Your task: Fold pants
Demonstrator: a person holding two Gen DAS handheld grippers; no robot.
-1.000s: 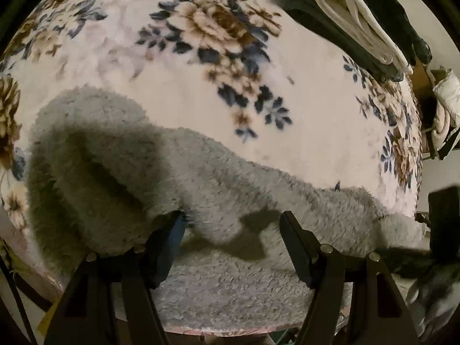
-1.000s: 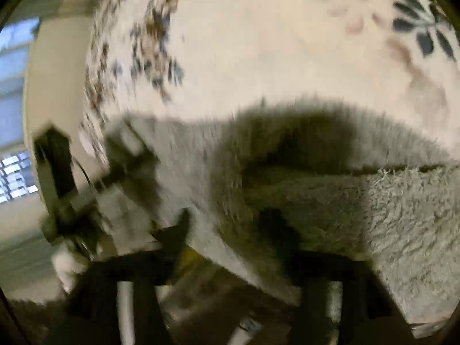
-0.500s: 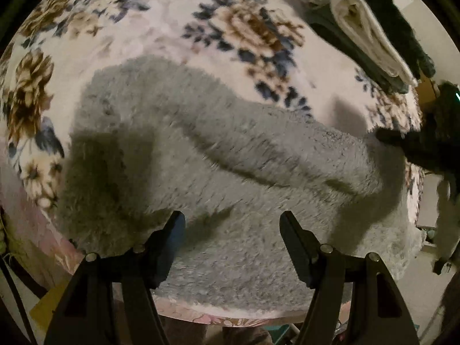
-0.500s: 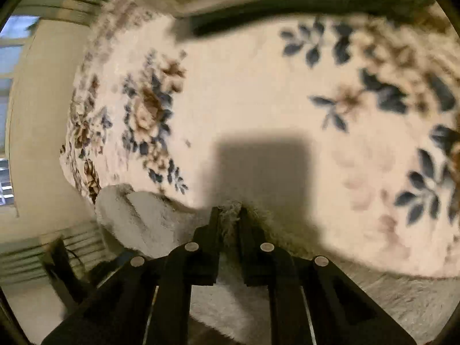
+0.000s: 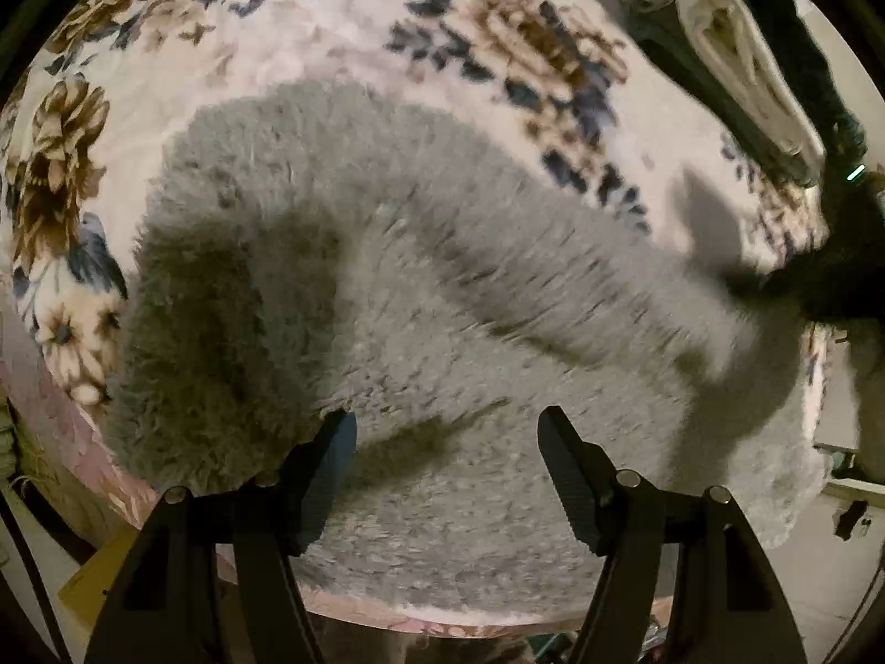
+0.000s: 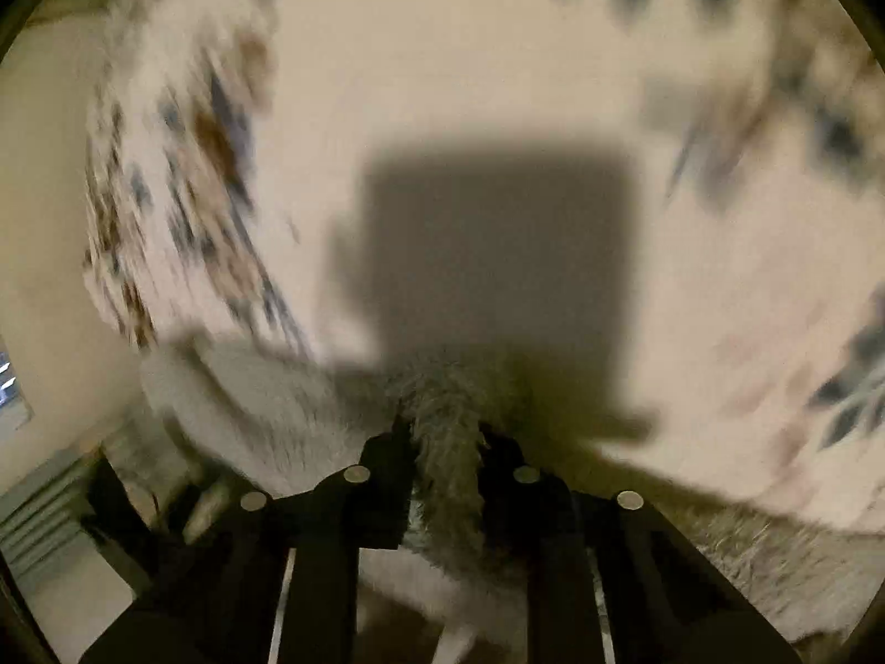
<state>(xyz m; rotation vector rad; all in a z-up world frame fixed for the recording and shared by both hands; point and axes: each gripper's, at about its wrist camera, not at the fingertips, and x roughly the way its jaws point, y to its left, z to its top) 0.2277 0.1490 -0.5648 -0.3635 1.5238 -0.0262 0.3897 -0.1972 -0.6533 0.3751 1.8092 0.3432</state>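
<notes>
The grey fleece pants (image 5: 420, 299) lie spread across a floral blanket (image 5: 343, 39) that covers the worktop, their near edge reaching the worktop's rim. In the left wrist view the fabric runs from a bunched, shadowed lump on the left, beside a brown flower print, to a thinner end on the right that hangs past the blanket's edge.

The left tool (image 5: 445, 431) hangs over the near part of the pants with its jaws apart and nothing between them; no pad presses the pile.

The right tool (image 6: 445, 431) is clenched on a ridge of the grey fleece, which stands up between its two black fingers (image 6: 387, 470); its jaws have just been closing, then eased a touch, and the cloth is plainly pinched there. The right wrist view is blurred, with a square shadow on the blanket just beyond the tool. In the left wrist view a dark shape at the right end of the pants is likely this tool, though too dim to tell.

At the far right of the blanket lies a stack of folded clothes (image 5: 741, 55), cream cloth between dark layers, well apart from the pants.
</notes>
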